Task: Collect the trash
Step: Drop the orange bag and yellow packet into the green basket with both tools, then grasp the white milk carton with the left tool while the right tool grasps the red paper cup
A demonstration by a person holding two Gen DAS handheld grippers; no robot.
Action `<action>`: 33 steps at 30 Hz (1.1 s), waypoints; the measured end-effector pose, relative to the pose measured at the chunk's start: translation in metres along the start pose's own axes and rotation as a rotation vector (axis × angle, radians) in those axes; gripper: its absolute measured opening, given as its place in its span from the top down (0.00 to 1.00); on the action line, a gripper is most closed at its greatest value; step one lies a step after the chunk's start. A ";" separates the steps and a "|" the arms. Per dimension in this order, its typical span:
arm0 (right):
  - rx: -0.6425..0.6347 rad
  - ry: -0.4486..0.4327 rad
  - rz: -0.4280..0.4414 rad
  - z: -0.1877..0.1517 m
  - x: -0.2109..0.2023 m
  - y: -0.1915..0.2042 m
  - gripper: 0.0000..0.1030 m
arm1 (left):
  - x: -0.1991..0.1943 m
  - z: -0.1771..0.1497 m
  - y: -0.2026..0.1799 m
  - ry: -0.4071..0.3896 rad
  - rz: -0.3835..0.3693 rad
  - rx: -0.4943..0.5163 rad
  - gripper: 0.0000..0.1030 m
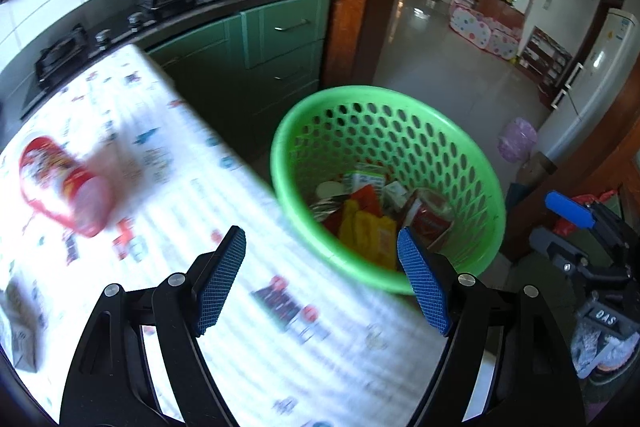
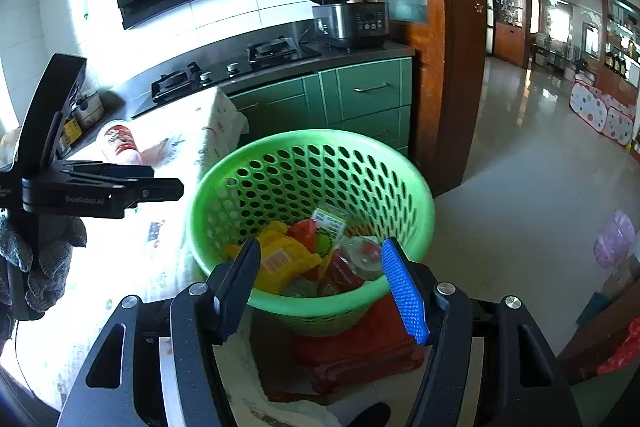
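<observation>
We hold the left gripper (image 1: 320, 283) over the near edge of the table (image 1: 208, 195), its blue-padded fingers spread wide with nothing between them. Ahead of it and off to its right, just past the table's edge, stands the green perforated basket (image 1: 472, 163). Trash lies in the bottom of it: yellow wrappers (image 1: 366, 227), a red packet (image 1: 430, 221) and a few pale cartons that we cannot make out closely. Ahead of the left gripper and to its left, a red-and-white cup (image 1: 60, 183) lies tipped on its side on the patterned cloth, blurred in this view. At the far left, near the gripper's base, sits a small brownish carton (image 1: 20, 331), also on the cloth.

Our right gripper (image 2: 320, 283) hangs just short of the same basket (image 2: 224, 195), its near rim showing between the spread fingers, and it too holds nothing. Under the basket, below the right gripper's fingers, we see a red stool (image 2: 360, 351). To the right gripper's left, the left gripper (image 2: 160, 183) shows side-on over the table (image 2: 132, 267), gripped by a gloved hand (image 2: 44, 251), with the cup (image 2: 120, 143) beyond it.
</observation>
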State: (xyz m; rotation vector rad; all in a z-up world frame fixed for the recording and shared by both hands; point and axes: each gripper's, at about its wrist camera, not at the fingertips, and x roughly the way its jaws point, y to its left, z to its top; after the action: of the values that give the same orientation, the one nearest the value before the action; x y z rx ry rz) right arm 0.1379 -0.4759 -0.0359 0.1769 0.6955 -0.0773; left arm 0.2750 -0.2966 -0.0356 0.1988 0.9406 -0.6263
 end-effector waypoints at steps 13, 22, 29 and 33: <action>-0.105 -0.002 0.096 0.010 0.010 0.069 0.33 | -0.067 -0.052 0.091 -0.032 0.179 -0.152 0.25; -0.175 0.003 0.169 0.024 0.027 0.120 0.31 | -0.105 -0.078 0.166 -0.039 0.352 -0.291 0.25; -0.229 0.008 0.214 0.031 0.036 0.154 0.30 | -0.131 -0.089 0.231 -0.058 0.461 -0.486 0.20; -0.253 0.012 0.235 0.034 0.041 0.168 0.30 | -0.133 -0.092 0.275 -0.063 0.495 -0.637 0.17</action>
State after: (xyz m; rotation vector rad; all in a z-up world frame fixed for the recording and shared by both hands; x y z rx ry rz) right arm 0.2126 -0.3180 -0.0144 0.0154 0.6856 0.2365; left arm 0.3140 0.0195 -0.0119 -0.1571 0.9405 0.1351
